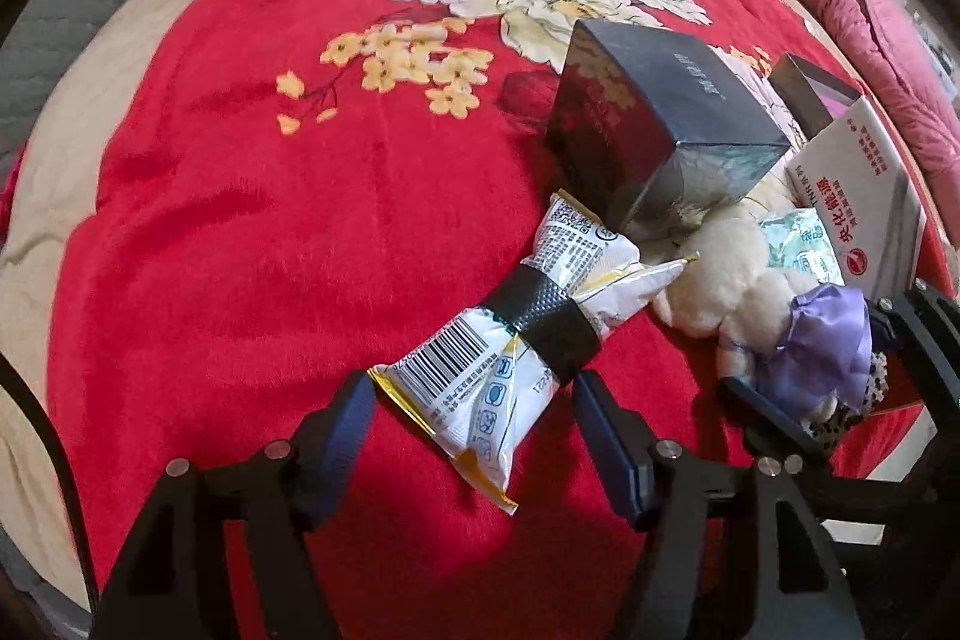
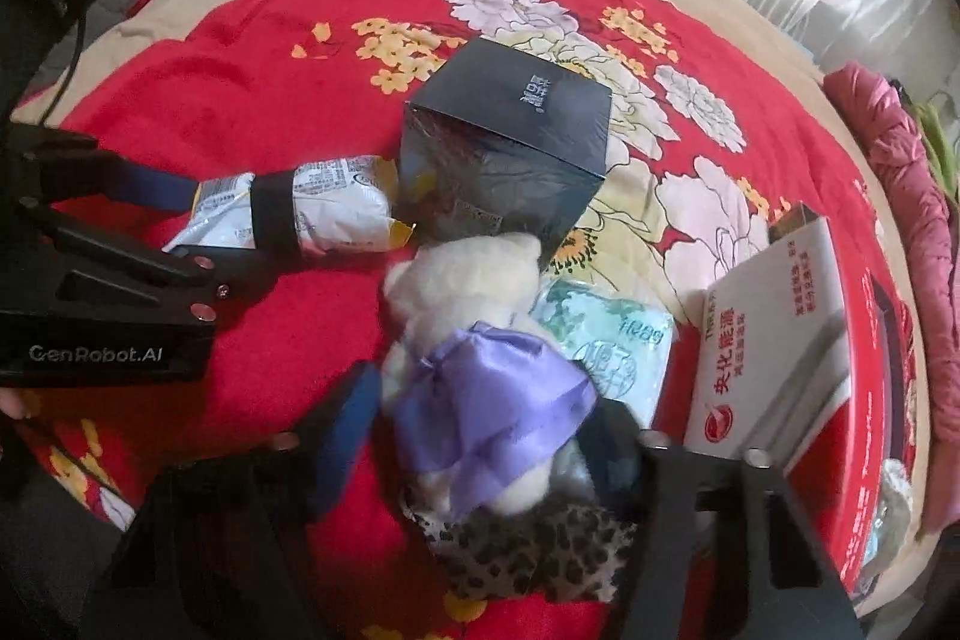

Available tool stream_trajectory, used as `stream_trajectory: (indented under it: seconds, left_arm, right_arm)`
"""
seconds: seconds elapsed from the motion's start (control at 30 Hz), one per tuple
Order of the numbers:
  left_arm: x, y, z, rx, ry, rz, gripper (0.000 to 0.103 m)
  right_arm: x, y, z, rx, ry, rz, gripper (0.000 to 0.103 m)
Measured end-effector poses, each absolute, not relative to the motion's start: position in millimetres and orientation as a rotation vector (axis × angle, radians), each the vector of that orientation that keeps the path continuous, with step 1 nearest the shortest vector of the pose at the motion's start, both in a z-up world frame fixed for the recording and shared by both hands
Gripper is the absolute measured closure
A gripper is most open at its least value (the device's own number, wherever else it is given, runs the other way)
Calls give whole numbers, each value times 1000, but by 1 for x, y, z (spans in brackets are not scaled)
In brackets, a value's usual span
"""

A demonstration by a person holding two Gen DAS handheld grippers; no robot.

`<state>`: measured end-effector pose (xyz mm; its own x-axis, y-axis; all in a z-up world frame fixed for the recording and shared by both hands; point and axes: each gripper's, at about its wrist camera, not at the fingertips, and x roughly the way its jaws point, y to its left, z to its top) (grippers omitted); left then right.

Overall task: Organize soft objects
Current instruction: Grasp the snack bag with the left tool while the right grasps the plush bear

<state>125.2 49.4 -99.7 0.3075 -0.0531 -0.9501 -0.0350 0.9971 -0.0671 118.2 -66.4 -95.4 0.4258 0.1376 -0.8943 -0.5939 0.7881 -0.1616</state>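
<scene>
Left wrist view looks down on a red flowered blanket where a snack packet bound with a black band lies at an angle. The left gripper is spread wide, its two blue-padded fingers on either side of the packet's near end; whether they touch the wrapper cannot be told. The packet's far end lies against a dark box. To the right a cream plush toy with a purple bow lies just beside the packet and the dark box.

Right wrist view shows the right gripper with its fingers apart around the plush toy's lower half, at the purple bow and a leopard-print cloth; its right finger is mostly hidden by the toy, so a firm hold cannot be confirmed. A pale green tissue pack lies just right of the toy, partly under it, and a white and red carton stands further right. A pink padded jacket lies along the blanket's far right edge.
</scene>
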Motion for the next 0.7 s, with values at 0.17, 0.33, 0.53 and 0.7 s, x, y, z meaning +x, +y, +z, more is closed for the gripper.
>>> stream_trajectory:
  seconds: [0.17, 0.33, 0.53, 0.7]
  left_arm:
    - [125, 50, -93, -52, 1228, -24, 35]
    - [135, 56, -95, -54, 1219, -72, 32]
    - [142, 56, -87, 43, 1193, -123, 30]
    - [140, 62, -76, 81, 1159, -188, 30]
  right_arm:
    - [116, -66, -97, -501, 1033, 501, 54]
    - [114, -70, -95, -432, 1059, 541, 67]
    - [118, -74, -95, -381, 1087, 563, 69]
    - [119, -78, -97, -346, 1105, 584, 73]
